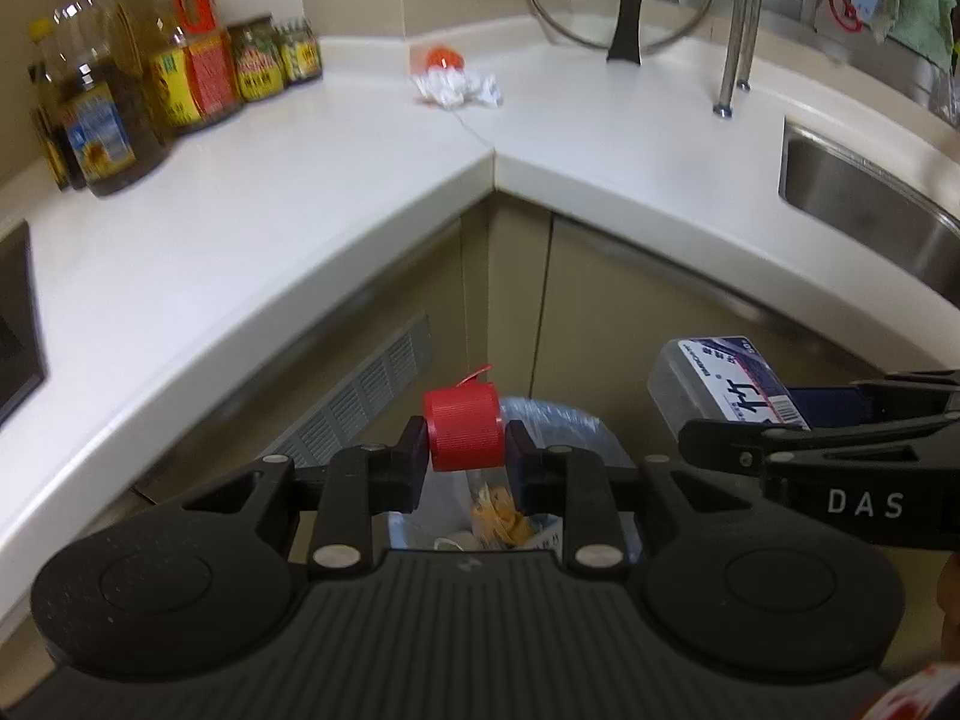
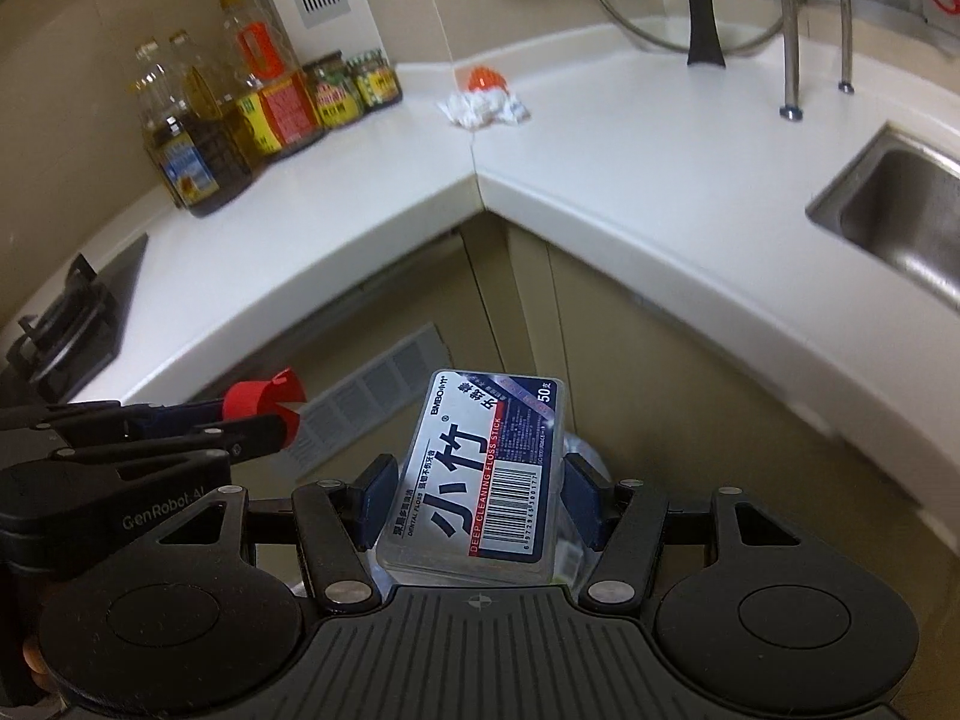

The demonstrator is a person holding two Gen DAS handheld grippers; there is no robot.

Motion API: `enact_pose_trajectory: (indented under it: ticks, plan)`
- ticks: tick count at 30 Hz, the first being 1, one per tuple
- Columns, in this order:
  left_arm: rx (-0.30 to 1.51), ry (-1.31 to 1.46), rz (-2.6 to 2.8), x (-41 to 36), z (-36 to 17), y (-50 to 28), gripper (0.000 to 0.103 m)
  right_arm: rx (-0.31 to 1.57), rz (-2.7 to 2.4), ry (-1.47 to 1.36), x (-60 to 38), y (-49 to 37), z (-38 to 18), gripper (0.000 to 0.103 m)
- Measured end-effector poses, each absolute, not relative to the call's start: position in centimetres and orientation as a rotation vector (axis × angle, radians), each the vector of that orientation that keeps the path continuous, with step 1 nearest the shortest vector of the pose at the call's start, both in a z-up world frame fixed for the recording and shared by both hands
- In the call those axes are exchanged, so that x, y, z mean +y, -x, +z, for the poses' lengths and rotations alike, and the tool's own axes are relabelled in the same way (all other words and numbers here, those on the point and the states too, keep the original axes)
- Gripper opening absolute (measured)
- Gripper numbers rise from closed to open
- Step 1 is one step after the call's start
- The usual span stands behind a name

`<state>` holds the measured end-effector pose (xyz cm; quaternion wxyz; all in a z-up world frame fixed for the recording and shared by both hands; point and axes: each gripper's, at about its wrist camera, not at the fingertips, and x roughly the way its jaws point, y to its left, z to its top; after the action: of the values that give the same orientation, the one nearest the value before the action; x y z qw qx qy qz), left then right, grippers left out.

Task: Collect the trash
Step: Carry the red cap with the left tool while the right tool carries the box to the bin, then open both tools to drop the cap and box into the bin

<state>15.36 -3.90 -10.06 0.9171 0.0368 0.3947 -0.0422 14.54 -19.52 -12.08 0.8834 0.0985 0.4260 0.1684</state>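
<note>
The left tool (image 1: 467, 455) pinches a small ribbed red plastic bottle cap (image 1: 463, 429) by its sides above the plastic-lined trash bin (image 1: 558, 420); it looks light, stiff and apt to slip. The right tool (image 2: 474, 504) clamps a clear rigid dental-floss box (image 2: 480, 474) across its long edges. Only the left view shows the bin's contents; crumpled white paper (image 2: 480, 108) waits on the far surface (image 2: 630, 180).

A ribbed red bottle cap (image 1: 463, 429) is pinched on its side above the lined trash bin (image 1: 558, 420). The clear floss-stick box (image 2: 480, 480), label up, is clamped at the cap's three o'clock. Crumpled white paper (image 1: 457, 88) lies on the counter at twelve o'clock.
</note>
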Motion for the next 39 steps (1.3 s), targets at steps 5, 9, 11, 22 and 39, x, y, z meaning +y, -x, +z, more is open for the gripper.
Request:
enact_pose_trajectory:
  ticks: [5, 9, 11, 22, 39]
  plan:
    - [0.862, -0.068, -0.111, -3.6, -12.5, -16.4, 0.024, 0.938, 0.344, -0.216, -19.2, -15.6, -14.3, 0.059]
    - [0.908, -0.071, -0.128, -3.1, -14.9, -17.6, 0.024, 0.985, 0.345, -0.258, -19.3, -16.8, -16.6, 0.059]
    - [0.934, -0.072, -0.133, -2.8, -16.2, -18.3, 0.024, 1.011, 0.343, -0.268, -19.3, -17.3, -17.9, 0.059]
    - [1.062, -0.066, -0.164, -2.2, -22.7, -21.8, 0.024, 1.103, 0.353, -0.276, -18.5, -20.3, -24.5, 0.059]
    - [1.136, -0.073, -0.219, -2.7, -28.6, -25.7, 0.028, 1.149, 0.296, -0.285, -18.3, -22.1, -28.9, 0.059]
